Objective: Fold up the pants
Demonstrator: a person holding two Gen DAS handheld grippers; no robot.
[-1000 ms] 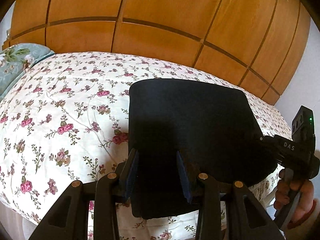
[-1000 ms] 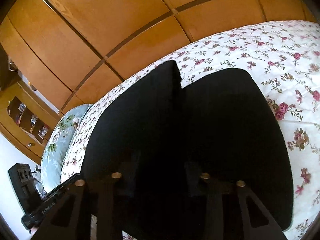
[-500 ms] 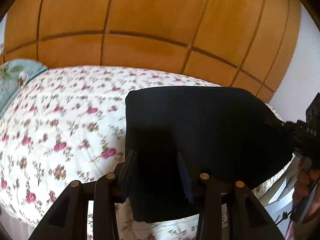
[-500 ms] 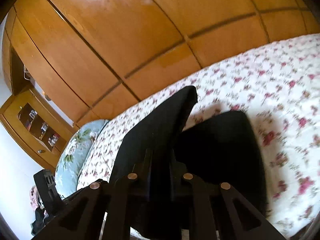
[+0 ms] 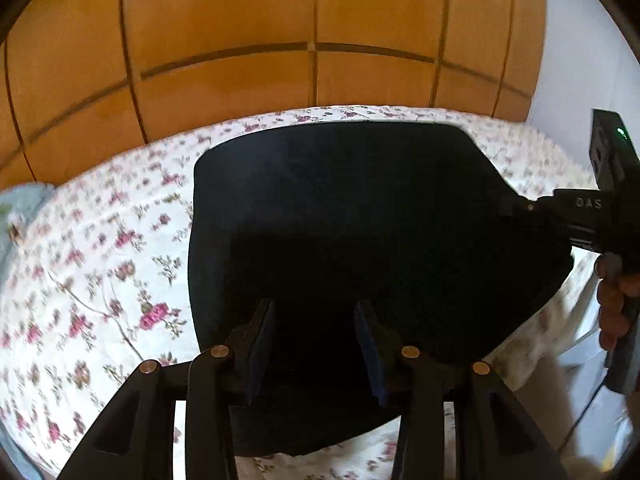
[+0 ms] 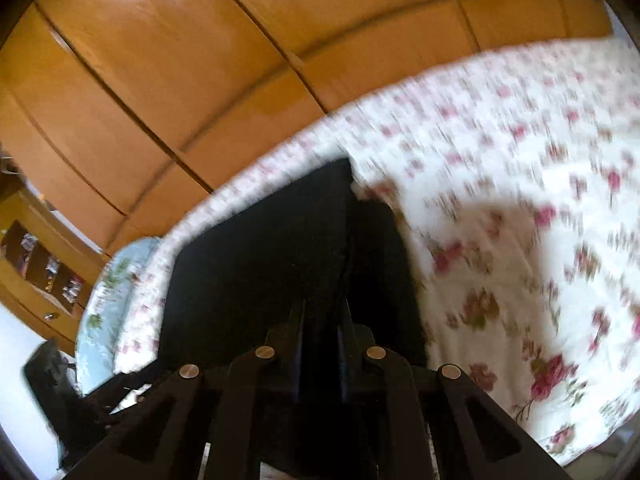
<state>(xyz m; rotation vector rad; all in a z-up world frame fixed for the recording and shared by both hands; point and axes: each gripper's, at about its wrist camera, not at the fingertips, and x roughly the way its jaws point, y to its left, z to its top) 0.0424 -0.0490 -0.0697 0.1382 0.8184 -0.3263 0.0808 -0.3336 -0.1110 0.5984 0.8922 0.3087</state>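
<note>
The black pants (image 5: 360, 220) lie as a folded panel on the floral bedspread (image 5: 100, 240). My left gripper (image 5: 314, 312) is over their near edge with its jaws apart and cloth between the fingers (image 5: 260, 340); whether they pinch it is unclear. My right gripper (image 6: 320, 320) is shut on the pants' edge (image 6: 260, 264) and holds that side raised off the bed. The right gripper also shows in the left wrist view (image 5: 532, 208), at the pants' right edge.
A wooden panelled wardrobe (image 5: 280, 40) stands behind the bed. A pale blue floral pillow (image 6: 108, 296) lies at the bed's head. A wooden shelf unit (image 6: 44, 268) is at the far left. The bed's near edge (image 5: 340, 464) runs below my left gripper.
My right gripper has closed on the pants' edge and lifted it. Both cameras have tilted up and swung, so more wardrobe shows. The left jaws have kept the same gap.
</note>
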